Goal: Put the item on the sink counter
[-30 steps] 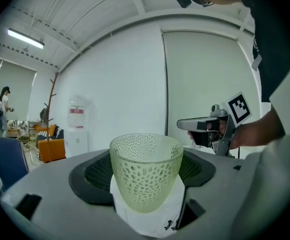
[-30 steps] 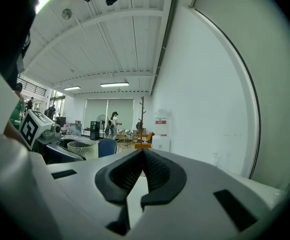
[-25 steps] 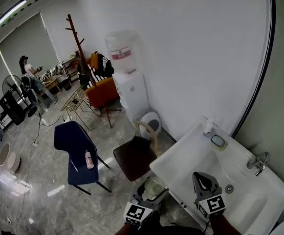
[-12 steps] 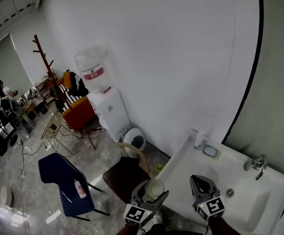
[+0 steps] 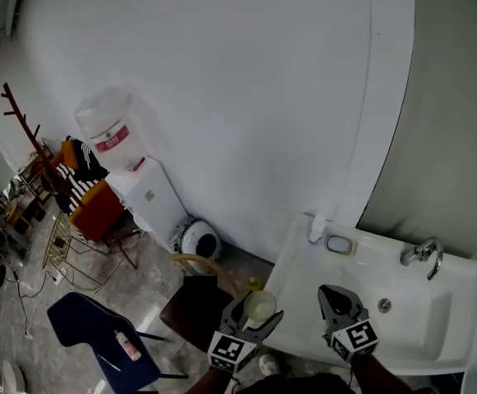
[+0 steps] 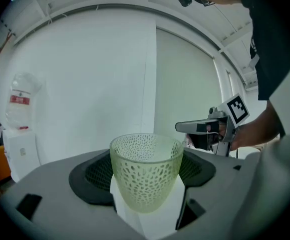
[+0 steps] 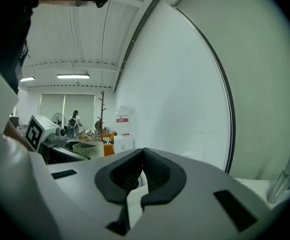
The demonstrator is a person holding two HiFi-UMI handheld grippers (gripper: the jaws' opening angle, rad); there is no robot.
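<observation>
A pale green cup with a dimpled wall (image 6: 145, 170) stands upright between the jaws of my left gripper (image 6: 145, 171), which is shut on it. In the head view that cup (image 5: 259, 309) hangs just left of the white sink counter (image 5: 312, 269), at its near left edge. My right gripper (image 5: 337, 302) is shut with nothing in it and hovers over the counter, near the basin (image 5: 410, 322). In the right gripper view its jaws (image 7: 143, 173) meet, and the cup (image 7: 89, 149) shows far left.
A chrome tap (image 5: 421, 253) stands at the counter's back right; a soap dish (image 5: 339, 244) and a white bottle (image 5: 317, 229) stand at the back left. Left of the sink are a dark stool (image 5: 190, 310), a water dispenser (image 5: 131, 179) and a blue chair (image 5: 98, 339).
The head view has swung to the right, so the sink sits more squarely ahead and the room slides left. The left gripper has carried the cup closer to the counter's left edge.
</observation>
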